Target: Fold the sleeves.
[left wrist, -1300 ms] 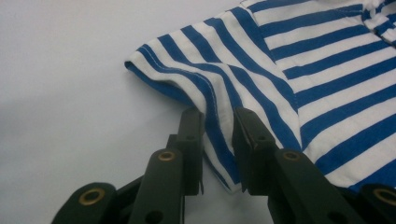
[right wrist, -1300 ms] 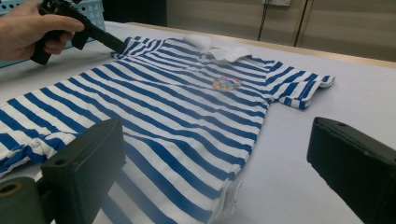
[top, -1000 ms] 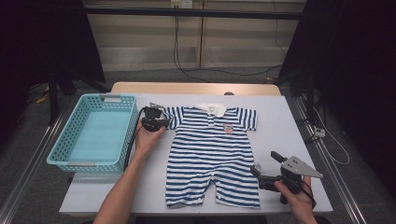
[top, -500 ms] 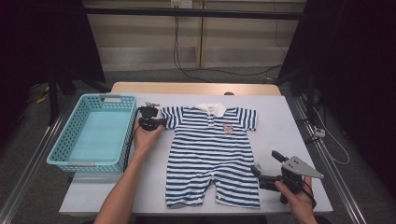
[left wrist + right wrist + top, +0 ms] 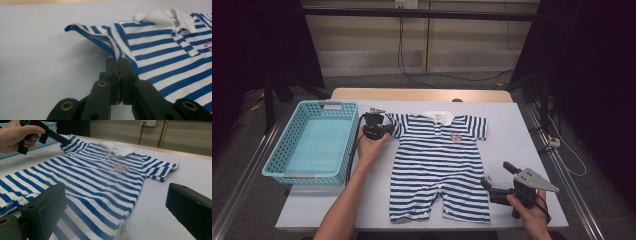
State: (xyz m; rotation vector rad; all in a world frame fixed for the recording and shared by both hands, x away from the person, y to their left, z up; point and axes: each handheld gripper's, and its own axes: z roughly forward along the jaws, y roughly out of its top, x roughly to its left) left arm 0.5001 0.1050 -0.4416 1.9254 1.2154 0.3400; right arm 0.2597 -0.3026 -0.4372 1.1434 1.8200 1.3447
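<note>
the romper (image 5: pixel 439 165) lies flat mid-table, right of the basket (image 5: pixel 309 145). the left gripper (image 5: pixel 117 62) is clamped on its far left sleeve (image 5: pixel 96 37), lifting the cloth a little. the right gripper (image 5: pixel 498 179) waits near the romper's near right leg, jaws wide apart.

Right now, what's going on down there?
Left gripper shut on romper sleeve. Right gripper open beside its leg. Nothing in the way.
</note>
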